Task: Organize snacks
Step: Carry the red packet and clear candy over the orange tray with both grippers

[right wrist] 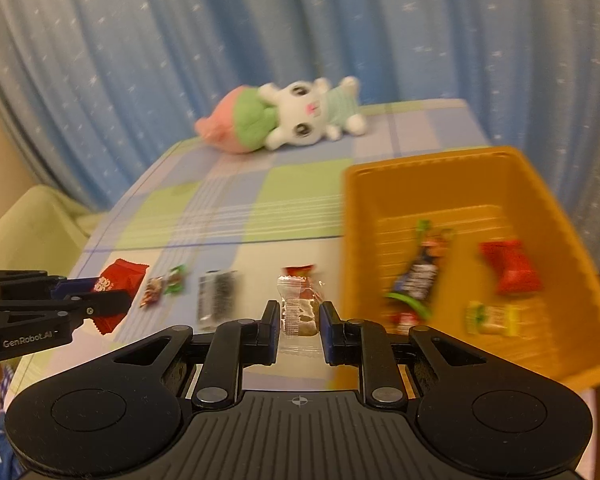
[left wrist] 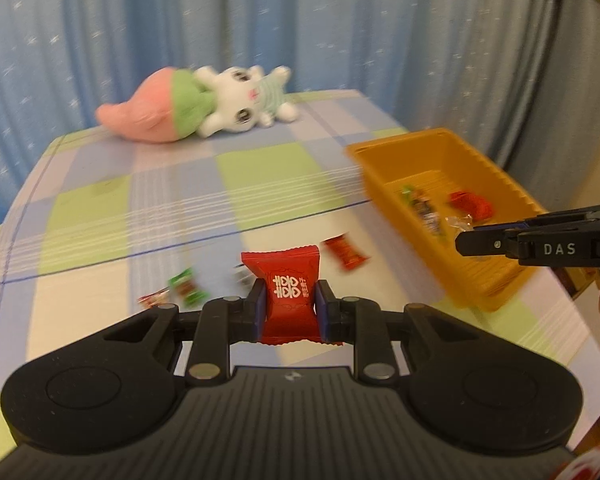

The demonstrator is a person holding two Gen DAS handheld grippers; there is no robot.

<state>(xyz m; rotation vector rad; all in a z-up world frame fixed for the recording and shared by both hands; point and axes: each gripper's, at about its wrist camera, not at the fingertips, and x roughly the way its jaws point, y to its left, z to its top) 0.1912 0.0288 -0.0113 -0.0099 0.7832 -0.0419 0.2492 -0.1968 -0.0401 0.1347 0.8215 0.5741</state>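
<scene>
Blue curtains hang behind a table under a checked cloth (left wrist: 172, 184), with a plush rabbit (left wrist: 236, 100) lying at its far end. From the left wrist, the left gripper (left wrist: 290, 304) has its fingers closed on a red candy packet (left wrist: 288, 300); loose snacks lie beyond, and an orange bin (left wrist: 384, 184) holding sweets sits to the right. From the right wrist, the right gripper (right wrist: 299, 320) pinches a clear-wrapped sweet (right wrist: 298, 312) just left of the bin.

The bin (right wrist: 452, 184) sits right on the table (right wrist: 300, 188). Loose snacks (right wrist: 216, 298) lie left of it. The plush (right wrist: 292, 120) lies behind.
</scene>
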